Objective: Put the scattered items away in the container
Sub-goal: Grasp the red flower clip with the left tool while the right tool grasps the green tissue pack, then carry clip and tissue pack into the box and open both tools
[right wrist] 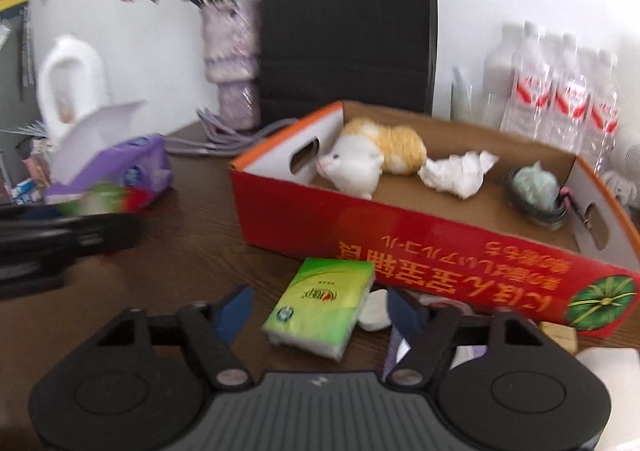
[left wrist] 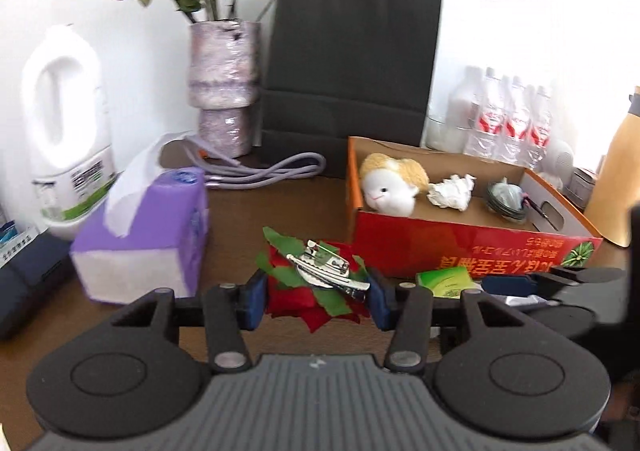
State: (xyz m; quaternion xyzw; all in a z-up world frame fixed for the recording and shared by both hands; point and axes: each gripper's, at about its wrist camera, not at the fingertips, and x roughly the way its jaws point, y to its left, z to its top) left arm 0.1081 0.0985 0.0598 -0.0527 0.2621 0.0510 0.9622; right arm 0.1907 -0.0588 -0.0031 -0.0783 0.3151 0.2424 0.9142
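A red cardboard box point(left wrist: 460, 247) point(right wrist: 400, 235) stands on the brown table. It holds a plush cat point(left wrist: 394, 183) point(right wrist: 372, 159), a crumpled tissue point(left wrist: 452, 191) point(right wrist: 460, 171) and a dark round bundle point(left wrist: 506, 199) point(right wrist: 536, 191). My left gripper point(left wrist: 316, 291) is shut on a red and green flower hair clip point(left wrist: 316, 279), which is held above the table left of the box. My right gripper point(right wrist: 320, 311) is open around a green tissue pack point(right wrist: 320, 307) point(left wrist: 444, 281) lying in front of the box.
A purple tissue box point(left wrist: 144, 243) point(right wrist: 120, 171) sits at the left. A vase of dried flowers point(left wrist: 224, 87), a black paper bag point(left wrist: 348, 59), a white jug point(left wrist: 64, 131) and water bottles point(left wrist: 508, 119) line the wall. Small items point(right wrist: 374, 311) lie by the box front.
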